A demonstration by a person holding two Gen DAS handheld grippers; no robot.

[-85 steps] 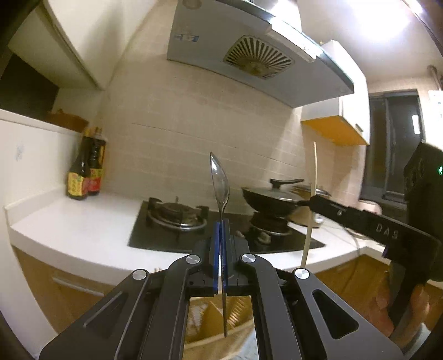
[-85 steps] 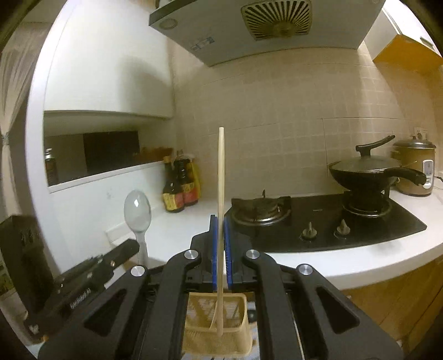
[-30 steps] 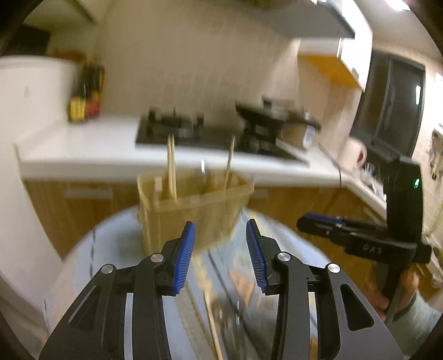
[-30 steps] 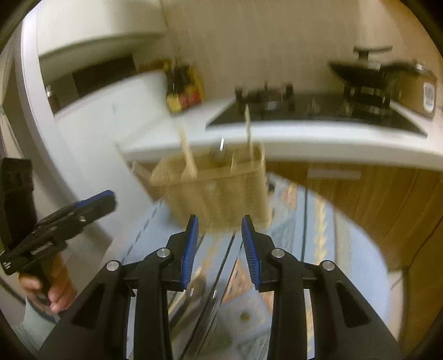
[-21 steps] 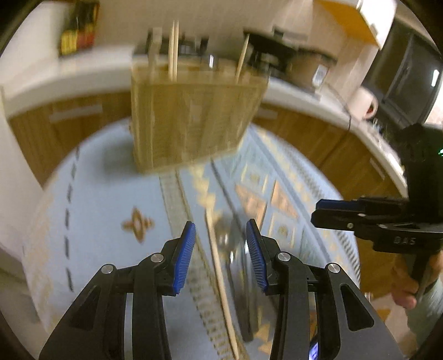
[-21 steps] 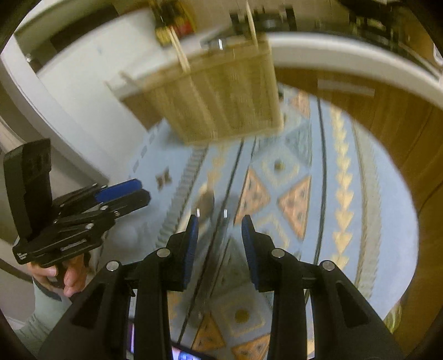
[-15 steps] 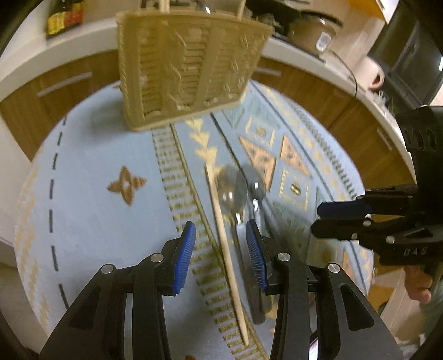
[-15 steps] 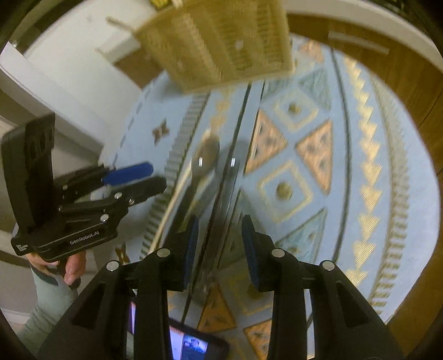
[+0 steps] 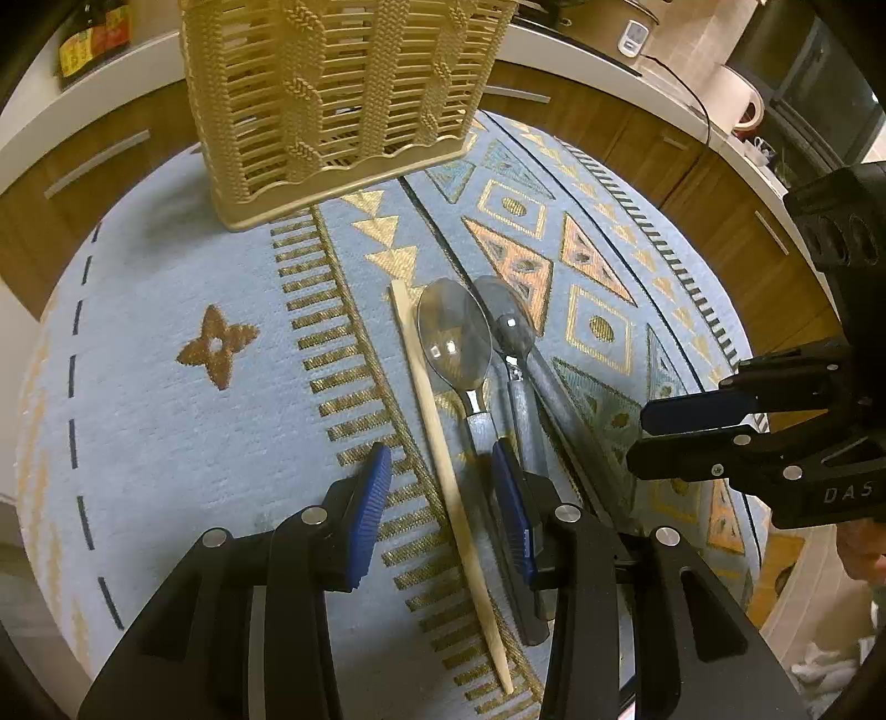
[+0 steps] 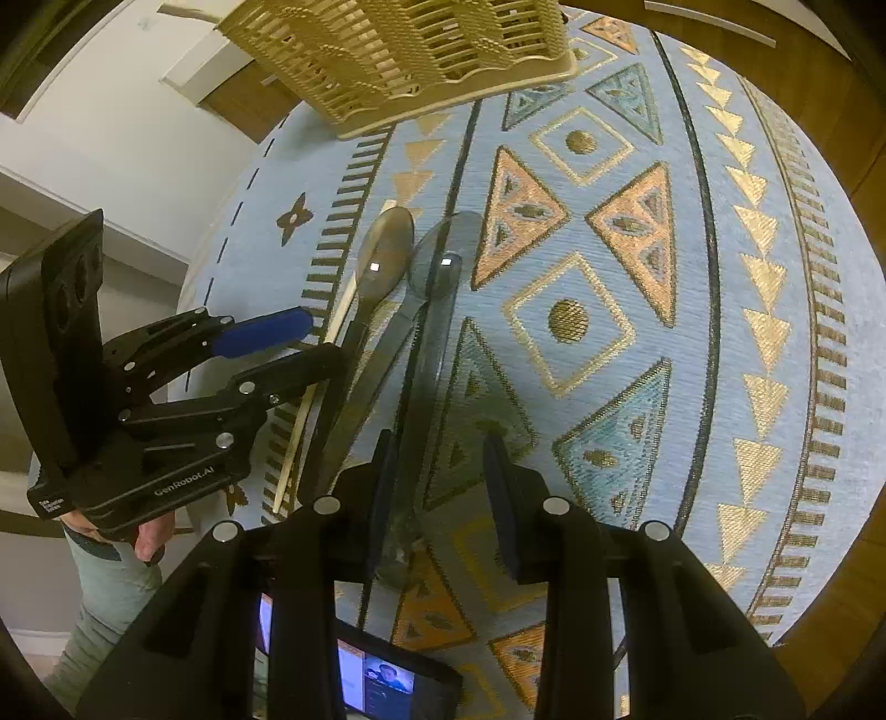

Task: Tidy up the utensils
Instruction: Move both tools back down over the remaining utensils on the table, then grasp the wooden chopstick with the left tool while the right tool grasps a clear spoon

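A wooden chopstick (image 9: 443, 432) and two metal spoons, a large one (image 9: 457, 343) and a smaller one (image 9: 512, 332), lie side by side on the patterned blue cloth. A woven beige utensil basket (image 9: 338, 94) stands at the far end. My left gripper (image 9: 440, 498) is open, low over the chopstick and the large spoon's handle. My right gripper (image 10: 440, 487) is open above a spoon handle (image 10: 426, 354). In the right wrist view the two spoon bowls (image 10: 387, 249) and the basket (image 10: 410, 55) also show.
The round table's cloth (image 9: 166, 354) has bare room on its left side. A phone (image 10: 382, 675) lies at the near edge. Wooden cabinets (image 9: 637, 127) and a white counter with sauce bottles (image 9: 94, 39) stand behind the table.
Both grippers let go of the spoon and chopstick they held upright, opened, and came down over the utensils lying on the cloth. In the last half second both moved closer to them.
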